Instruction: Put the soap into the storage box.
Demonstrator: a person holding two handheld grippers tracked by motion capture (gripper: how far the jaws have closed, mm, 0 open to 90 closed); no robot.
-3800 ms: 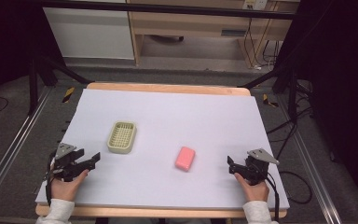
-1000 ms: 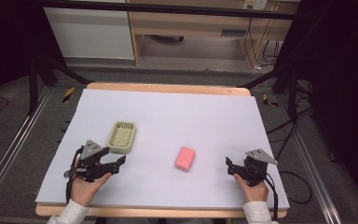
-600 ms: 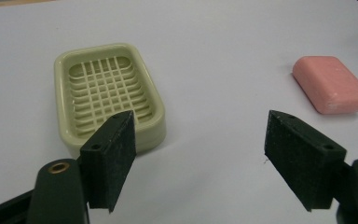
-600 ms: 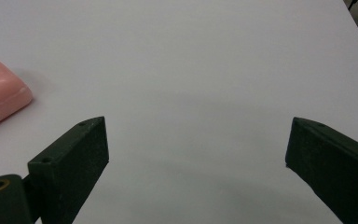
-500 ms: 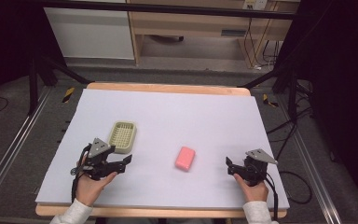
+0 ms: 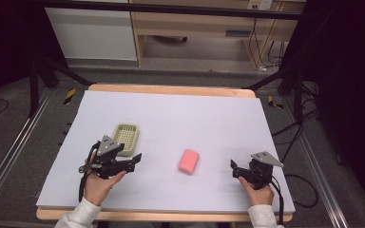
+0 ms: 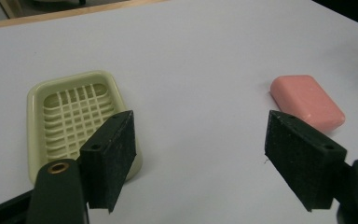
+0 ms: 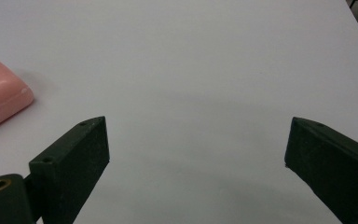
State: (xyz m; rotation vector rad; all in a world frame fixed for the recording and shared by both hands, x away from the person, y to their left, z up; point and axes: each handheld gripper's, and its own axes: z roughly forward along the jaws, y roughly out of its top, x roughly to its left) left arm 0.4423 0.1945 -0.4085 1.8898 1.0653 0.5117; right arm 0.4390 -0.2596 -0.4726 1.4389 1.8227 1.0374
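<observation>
With both grippers (image 6: pixel 135 161) (image 6: pixel 233 167) spread empty, the soap (image 6: pixel 188 161) could be nudged away if approached off-centre beside the dish (image 6: pixel 126 139).

The soap dish (image 6: pixel 126 138) is pale yellow-green, rectangular with rounded corners and a raised rim, its floor an open grid. It sits flat and empty on the left half of the table (image 6: pixel 180 114). The soap (image 6: pixel 189 161) is a pink, rounded rectangular bar, lying flat near the middle of the table, turned slightly askew, well apart from the soap dish and to its right.
</observation>
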